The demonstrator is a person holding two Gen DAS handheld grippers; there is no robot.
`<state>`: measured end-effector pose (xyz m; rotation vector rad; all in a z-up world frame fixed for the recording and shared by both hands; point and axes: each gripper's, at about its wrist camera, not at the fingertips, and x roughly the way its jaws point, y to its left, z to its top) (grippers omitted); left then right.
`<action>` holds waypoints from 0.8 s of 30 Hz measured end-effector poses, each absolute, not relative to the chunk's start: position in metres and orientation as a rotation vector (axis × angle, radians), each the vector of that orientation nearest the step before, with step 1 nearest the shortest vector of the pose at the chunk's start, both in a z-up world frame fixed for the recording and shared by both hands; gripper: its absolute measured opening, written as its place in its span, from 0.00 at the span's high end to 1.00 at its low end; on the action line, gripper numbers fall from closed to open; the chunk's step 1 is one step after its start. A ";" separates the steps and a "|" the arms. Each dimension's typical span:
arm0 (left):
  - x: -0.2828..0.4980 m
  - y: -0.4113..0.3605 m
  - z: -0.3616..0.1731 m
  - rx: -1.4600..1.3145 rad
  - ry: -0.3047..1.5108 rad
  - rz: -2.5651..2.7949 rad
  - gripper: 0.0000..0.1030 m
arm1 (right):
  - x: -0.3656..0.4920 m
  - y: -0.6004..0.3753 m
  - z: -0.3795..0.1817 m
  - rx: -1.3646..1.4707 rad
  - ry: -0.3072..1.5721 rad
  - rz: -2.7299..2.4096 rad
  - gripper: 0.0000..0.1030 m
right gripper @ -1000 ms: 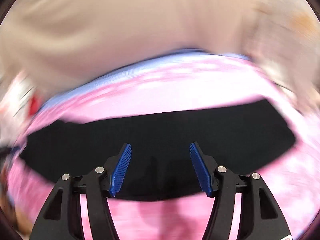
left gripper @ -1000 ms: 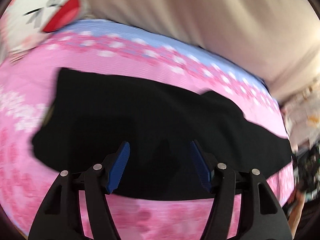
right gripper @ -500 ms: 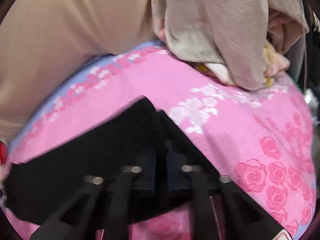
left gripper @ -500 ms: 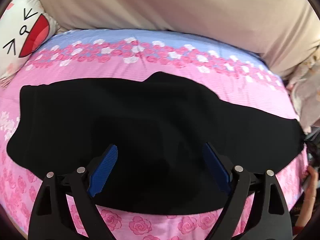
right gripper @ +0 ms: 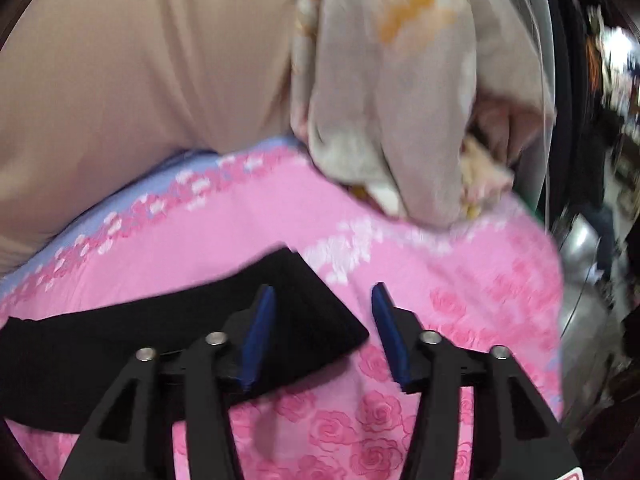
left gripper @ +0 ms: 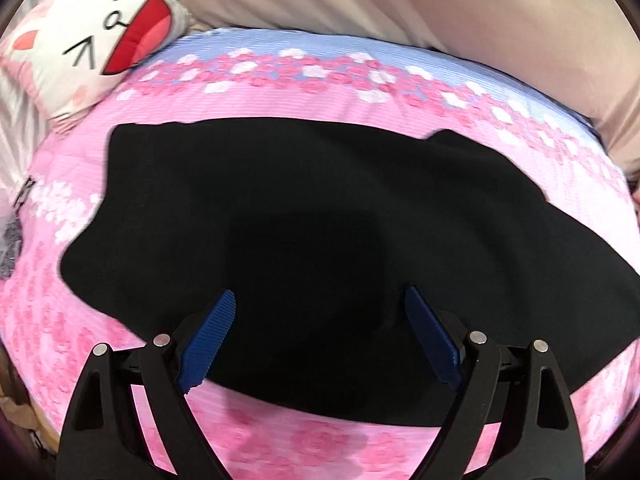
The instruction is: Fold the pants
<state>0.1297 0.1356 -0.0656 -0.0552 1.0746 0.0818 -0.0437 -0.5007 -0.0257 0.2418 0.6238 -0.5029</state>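
Observation:
Black pants (left gripper: 320, 220) lie flat and lengthwise across a pink rose-print bedsheet (left gripper: 312, 444). My left gripper (left gripper: 320, 300) hovers open and wide over the pants' near edge, with only flat cloth below its blue pads. In the right wrist view the pants' right end (right gripper: 168, 344) tapers to a corner on the sheet (right gripper: 460, 300). My right gripper (right gripper: 324, 292) is at that corner with its jaws opening. The left pad (right gripper: 258, 332) stands over the black cloth and the right pad (right gripper: 390, 332) over bare sheet. Neither pad presses on the fabric.
A white cushion with a cartoon face (left gripper: 100, 36) sits at the bed's far left corner. A beige padded backrest (left gripper: 400, 0) runs along the far side. A crumpled grey-beige blanket (right gripper: 400, 100) is heaped at the far right, with the bed's edge and dark clutter (right gripper: 592, 160) beyond.
My left gripper has spread wider and tipped down over the pants. My right gripper swung to the pants' right end, shut there half a second ago, and now stands apart again.

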 end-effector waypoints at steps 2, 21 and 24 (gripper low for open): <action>0.128 0.152 -0.072 -0.031 1.080 0.136 0.17 | -0.030 -0.463 -0.011 0.177 0.623 -0.383 0.52; 0.107 0.217 -0.092 -0.028 1.042 0.063 0.16 | 0.246 -0.019 -0.075 0.003 0.958 0.490 0.78; 0.110 0.219 -0.093 -0.019 1.036 0.053 0.16 | 0.222 -0.018 -0.059 -0.020 0.894 0.498 0.71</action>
